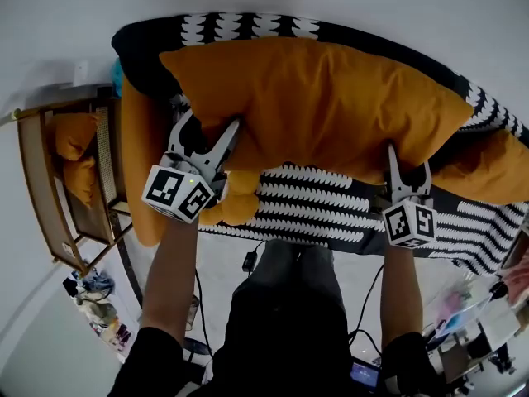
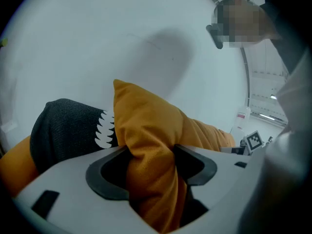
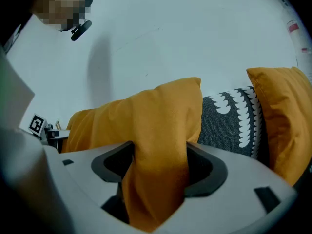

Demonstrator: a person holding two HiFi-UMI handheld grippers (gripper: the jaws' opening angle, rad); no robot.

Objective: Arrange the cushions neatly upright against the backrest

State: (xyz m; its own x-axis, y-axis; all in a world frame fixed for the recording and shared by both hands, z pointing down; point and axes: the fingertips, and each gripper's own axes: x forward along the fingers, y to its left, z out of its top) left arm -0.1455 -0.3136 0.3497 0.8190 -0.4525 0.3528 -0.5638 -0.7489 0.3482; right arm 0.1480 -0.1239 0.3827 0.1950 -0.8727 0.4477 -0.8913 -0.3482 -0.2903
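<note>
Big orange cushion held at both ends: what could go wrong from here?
1. The left tool and right tool each pinch only a fold of cloth on the large orange fabric cushion. It could slip out and flop onto the black-and-white patterned sofa cover.
2. Its right end sits close to another orange cushion, which might get knocked askew.

My left gripper (image 1: 209,129) and right gripper (image 1: 408,165) are pale grey plastic. Each has two tapering jaws, rimmed inside with dark, rounded lining. Behind the jaws sits a white cube (image 1: 178,193) printed with black square markers. I wear black sleeves (image 1: 153,362) and dark grey trousers (image 1: 285,304). A thin black cable (image 1: 197,300) hangs beside my arm.
</note>
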